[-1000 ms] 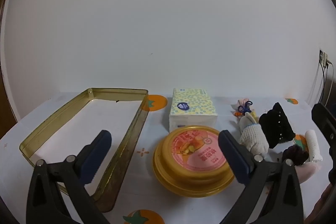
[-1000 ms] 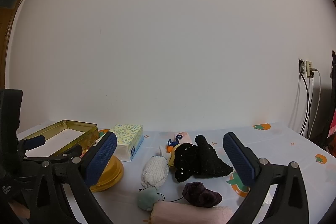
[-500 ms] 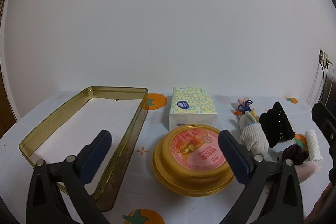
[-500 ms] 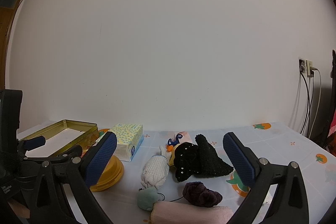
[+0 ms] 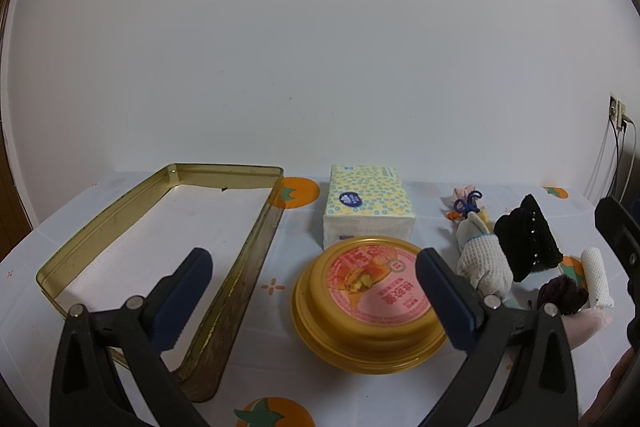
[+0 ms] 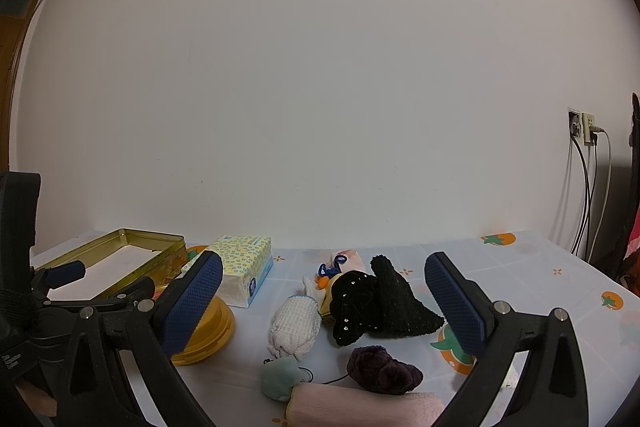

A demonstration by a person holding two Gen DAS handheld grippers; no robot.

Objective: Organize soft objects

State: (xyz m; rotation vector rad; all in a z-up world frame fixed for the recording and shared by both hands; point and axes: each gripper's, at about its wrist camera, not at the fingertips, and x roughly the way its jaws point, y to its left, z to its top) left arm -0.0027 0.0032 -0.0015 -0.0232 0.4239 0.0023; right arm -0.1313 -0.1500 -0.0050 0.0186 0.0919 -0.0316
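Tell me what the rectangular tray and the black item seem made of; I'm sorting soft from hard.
The rectangular tray looks like thin gold-toned metal: its walls are shiny and reflective with a rolled rim. The black item seems a knitted or terry fabric, matte and fuzzy, dotted with small shiny beads or studs.

I see a gold tin tray (image 5: 256,227): thin metal, shiny walls, tarnished in patches. Right of the tray, a tissue pack (image 5: 366,203) in glossy printed plastic film. Just in front of the pack, a round gold tin (image 5: 368,301), glossy metal with a smooth printed lid. Further right of the tray: a white sock (image 6: 296,323), coarse waffle knit; black cloth (image 6: 384,301), fuzzy matt with small shiny studs; a purple scrunchie (image 6: 382,369), plush velvet; a pink towel roll (image 6: 360,407), soft matt terry. The tablecloth (image 6: 520,267) looks smooth, slight sheen. My gripper pads (image 6: 192,303) are blue textured rubber on matt black plastic.
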